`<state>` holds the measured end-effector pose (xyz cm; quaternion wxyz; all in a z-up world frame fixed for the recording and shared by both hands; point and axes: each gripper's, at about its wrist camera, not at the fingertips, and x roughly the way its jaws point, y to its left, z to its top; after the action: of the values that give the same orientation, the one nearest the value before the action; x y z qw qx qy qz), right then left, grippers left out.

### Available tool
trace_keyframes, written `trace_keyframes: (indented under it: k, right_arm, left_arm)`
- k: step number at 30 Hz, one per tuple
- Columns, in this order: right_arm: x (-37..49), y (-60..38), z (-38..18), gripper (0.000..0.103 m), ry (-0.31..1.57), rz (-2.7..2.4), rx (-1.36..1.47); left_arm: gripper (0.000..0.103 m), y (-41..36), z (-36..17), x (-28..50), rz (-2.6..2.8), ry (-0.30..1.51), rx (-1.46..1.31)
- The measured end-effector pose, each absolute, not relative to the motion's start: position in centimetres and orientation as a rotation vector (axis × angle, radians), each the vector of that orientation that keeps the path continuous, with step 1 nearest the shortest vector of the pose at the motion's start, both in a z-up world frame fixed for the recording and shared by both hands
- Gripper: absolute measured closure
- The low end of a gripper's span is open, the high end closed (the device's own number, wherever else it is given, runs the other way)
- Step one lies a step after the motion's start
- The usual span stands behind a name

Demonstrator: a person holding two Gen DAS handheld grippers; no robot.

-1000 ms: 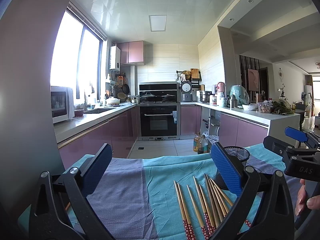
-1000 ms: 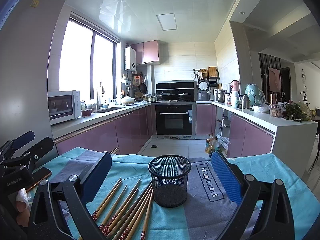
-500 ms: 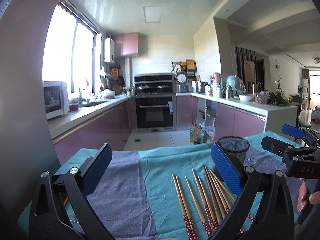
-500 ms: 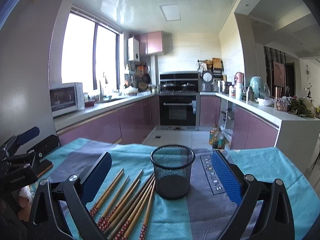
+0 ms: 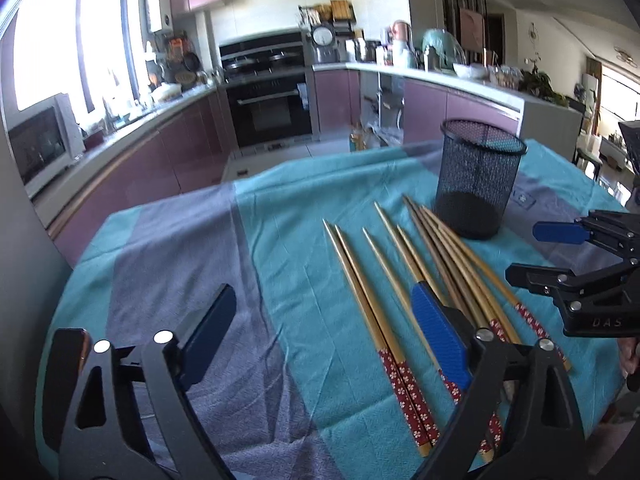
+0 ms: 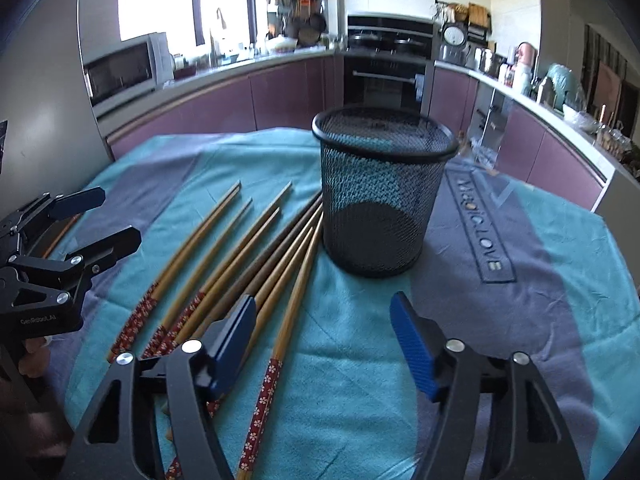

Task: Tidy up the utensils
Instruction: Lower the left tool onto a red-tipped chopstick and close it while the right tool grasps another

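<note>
Two grippers: both angled down at the table, both with jaws closing, nothing pinched in either one.
Left gripper [image 5: 324, 332]: blue pads wide apart over the cloth; between them lie bare cloth and the red ends of the leftmost pair, and the pads touch nothing.
Left gripper's right pad [image 5: 438, 332]: it sits in front of the middle of the chopstick row, hiding parts of a few sticks.
Right gripper [image 6: 322, 340]: narrower gap than the left one; one chopstick with a red flowered end runs up through that gap, not gripped.
Right gripper's left pad [image 6: 232, 340]: it overlaps the red ends of the sticks on that side.
Chopsticks [image 5: 400, 280]: a loose fan of wooden sticks flat on the cloth, red patterned ends toward the grippers, tips pointing away toward the cup.
Mesh cup [image 6: 384, 192]: black, upright, empty, straight ahead of the right gripper; ahead and to the right of the left gripper, with the nearest stick tips just beside its base.
Tablecloth [image 5: 280, 240]: teal with grey-purple panels, lettering on the strip right of the cup.
Person's hand: fingers just show beneath the left gripper's body at the edge of the right wrist view.
</note>
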<state>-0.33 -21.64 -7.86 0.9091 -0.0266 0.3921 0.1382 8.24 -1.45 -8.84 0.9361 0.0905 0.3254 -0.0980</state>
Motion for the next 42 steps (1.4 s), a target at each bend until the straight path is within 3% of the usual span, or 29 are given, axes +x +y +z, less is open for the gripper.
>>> trace_keyframes:
  k: [6, 8, 19, 24, 30, 33, 42]
  right_arm:
    - [0.8, -21.5, -8.9, 0.054, 0.899, 0.265, -0.098]
    - [1.2, -21.6, -9.0, 0.058, 0.911, 0.266, -0.106]
    - [2.6, -21.1, -9.5, 0.060, 0.914, 0.279, -0.109]
    - [3.4, -20.8, -9.4, 0.065, 0.914, 0.287, -0.114]
    - [3.8, -20.8, -9.2, 0.093, 0.930, 0.338, -0.062]
    - [3.7, -20.9, -9.0, 0.095, 0.925, 0.344, -0.050]
    - [1.8, -22.5, -6.1, 0.097, 0.848, 0.417, 0.000]
  left_arm:
    - [0.040, -1.7, -11.9, 10.9, -0.217, 0.795, 0.200]
    - [0.042, -1.7, -12.5, 11.6, -0.229, 0.824, 0.193]
    - [0.044, -2.5, -12.9, 13.4, -0.260, 0.863, 0.195]
    - [0.059, -3.0, -13.5, 14.7, -0.267, 0.892, 0.193]
    - [0.090, -3.3, -13.5, 15.7, -0.286, 0.916, 0.143]
    - [0.095, -3.4, -13.5, 16.0, -0.290, 0.927, 0.103]
    - [0.095, -2.1, -10.7, 14.4, -0.304, 0.868, 0.041]
